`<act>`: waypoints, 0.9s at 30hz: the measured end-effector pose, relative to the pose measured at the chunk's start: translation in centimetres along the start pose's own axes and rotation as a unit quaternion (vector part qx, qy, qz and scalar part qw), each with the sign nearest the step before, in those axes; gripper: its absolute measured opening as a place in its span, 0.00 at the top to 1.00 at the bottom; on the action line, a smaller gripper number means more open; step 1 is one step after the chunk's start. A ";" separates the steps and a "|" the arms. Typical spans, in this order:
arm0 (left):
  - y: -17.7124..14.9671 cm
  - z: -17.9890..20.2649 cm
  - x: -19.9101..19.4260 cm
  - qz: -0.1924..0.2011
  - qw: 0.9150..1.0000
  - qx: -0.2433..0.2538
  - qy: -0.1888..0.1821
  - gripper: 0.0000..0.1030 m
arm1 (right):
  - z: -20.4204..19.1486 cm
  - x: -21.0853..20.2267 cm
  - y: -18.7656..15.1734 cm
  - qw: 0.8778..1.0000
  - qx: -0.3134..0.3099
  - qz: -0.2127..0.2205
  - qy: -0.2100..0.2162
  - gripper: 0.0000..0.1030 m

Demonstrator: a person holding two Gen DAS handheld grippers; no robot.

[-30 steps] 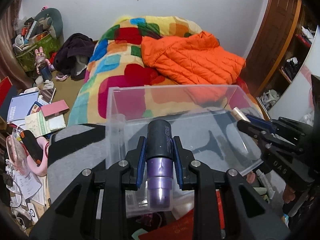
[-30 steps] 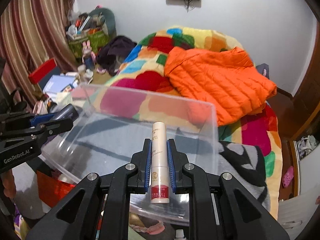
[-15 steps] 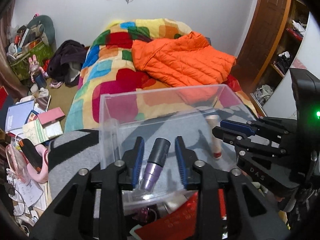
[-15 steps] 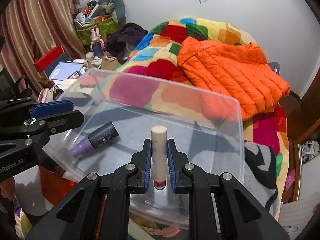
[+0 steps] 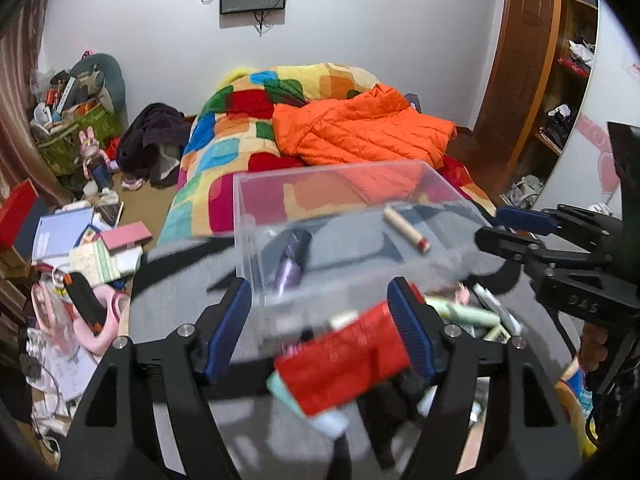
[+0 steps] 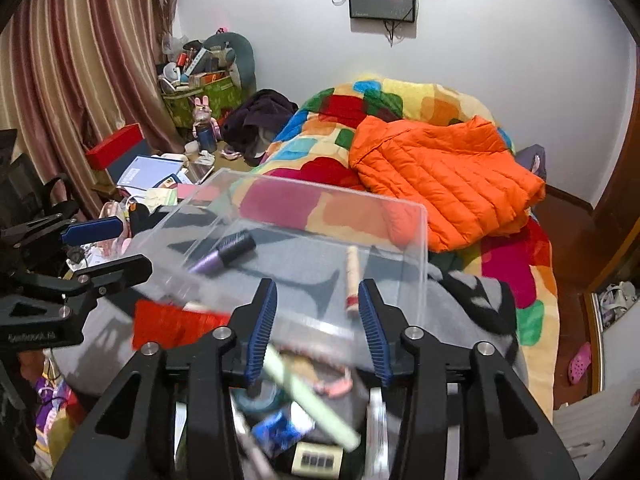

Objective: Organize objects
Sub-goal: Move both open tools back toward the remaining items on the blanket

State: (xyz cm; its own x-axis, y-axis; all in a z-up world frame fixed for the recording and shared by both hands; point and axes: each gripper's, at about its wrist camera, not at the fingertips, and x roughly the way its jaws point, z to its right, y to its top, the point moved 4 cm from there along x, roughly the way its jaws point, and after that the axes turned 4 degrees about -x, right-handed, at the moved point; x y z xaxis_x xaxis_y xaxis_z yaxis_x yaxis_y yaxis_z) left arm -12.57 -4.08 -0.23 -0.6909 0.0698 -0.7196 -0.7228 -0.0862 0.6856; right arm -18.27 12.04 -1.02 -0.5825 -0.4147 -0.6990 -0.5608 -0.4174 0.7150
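Both the left gripper and the right gripper are spread wide, holding nothing. Just ahead sits a clear plastic box; inside lie a purple tube with a dark cap and a cream tube with a red end, apart.

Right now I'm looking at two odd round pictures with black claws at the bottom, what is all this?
Each picture comes from a fisheye camera mounted on a handheld gripper; a person carries one in each hand. The left gripper and the right gripper both stand open and hold nothing. Ahead sits a clear plastic box on a grey cloth. Inside it lie a purple and black tube and a cream tube with a red end. In front of the box is a jumble of small items, blurred. Behind is a bed with an orange jacket.
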 end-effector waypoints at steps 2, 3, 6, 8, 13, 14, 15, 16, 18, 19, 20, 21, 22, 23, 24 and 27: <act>-1.4 0.0 -0.6 -0.008 1.000 -0.005 -0.008 0.32 | -0.3 -1.2 -1.3 1.000 0.005 0.004 0.001 0.57; -2.2 0.2 -0.9 -0.012 1.000 -0.006 -0.011 0.31 | -0.4 -1.8 -2.1 1.000 0.013 0.004 0.007 0.56; -4.0 0.8 -1.4 -0.021 1.000 -0.008 -0.013 0.31 | -0.6 -3.0 -4.4 0.999 0.036 -0.001 0.020 0.56; -5.2 1.5 -1.8 -0.026 0.999 -0.010 -0.018 0.31 | -0.7 -3.6 -5.8 0.999 0.048 -0.004 0.018 0.56; -7.0 3.0 -2.3 -0.032 0.999 -0.017 -0.033 0.27 | -1.8 -4.8 -9.9 0.996 0.078 -0.024 0.021 0.56; -7.2 3.3 -2.3 -0.035 0.998 -0.018 -0.038 0.27 | -2.1 -4.8 -10.6 0.996 0.083 -0.029 0.023 0.56; -7.4 3.7 -2.1 -0.039 0.998 -0.018 -0.042 0.27 | -2.4 -4.7 -11.3 0.995 0.086 -0.037 0.027 0.56; -7.5 4.2 -1.9 -0.043 0.998 -0.017 -0.045 0.27 | -2.7 -4.6 -11.9 0.995 0.090 -0.042 0.030 0.56; -7.4 5.1 -1.2 -0.049 0.998 -0.012 -0.049 0.26 | -3.4 -4.1 -13.2 0.992 0.104 -0.053 0.047 0.56; -7.4 5.5 -0.9 -0.051 0.997 -0.011 -0.050 0.24 | -3.4 -4.1 -13.2 0.992 0.104 -0.053 0.047 0.56; -7.4 5.9 -0.5 -0.053 0.997 -0.011 -0.052 0.22 | -3.7 -3.8 -13.5 0.992 0.105 -0.057 0.051 0.56; -7.4 6.4 -0.1 -0.057 0.997 -0.011 -0.052 0.22 | -4.0 -3.6 -13.8 0.991 0.104 -0.060 0.054 0.56; -7.4 6.8 0.3 -0.061 0.997 -0.012 -0.053 0.22 | -4.4 -3.3 -14.1 0.991 0.102 -0.065 0.059 0.56; -7.4 7.2 0.9 -0.064 0.996 -0.010 -0.054 0.22 | -4.9 -3.1 -14.3 0.991 0.101 -0.068 0.062 0.56; -7.4 7.5 1.4 -0.067 0.997 -0.007 -0.047 0.22 | -5.3 -2.8 -14.5 0.991 0.096 -0.071 0.064 0.56; -7.7 7.6 2.6 -0.076 0.996 -0.003 -0.036 0.22 | -5.9 -2.2 -14.7 0.992 0.093 -0.071 0.053 0.57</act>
State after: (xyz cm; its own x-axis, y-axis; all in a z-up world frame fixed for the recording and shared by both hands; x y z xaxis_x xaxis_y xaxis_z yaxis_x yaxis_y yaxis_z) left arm -8.94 4.31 -6.53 -0.5725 0.1534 -0.8054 -0.8195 -0.0753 0.5681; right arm -5.34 14.33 -10.08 -0.4306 -0.4493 -0.7827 -0.7372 -0.3253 0.5923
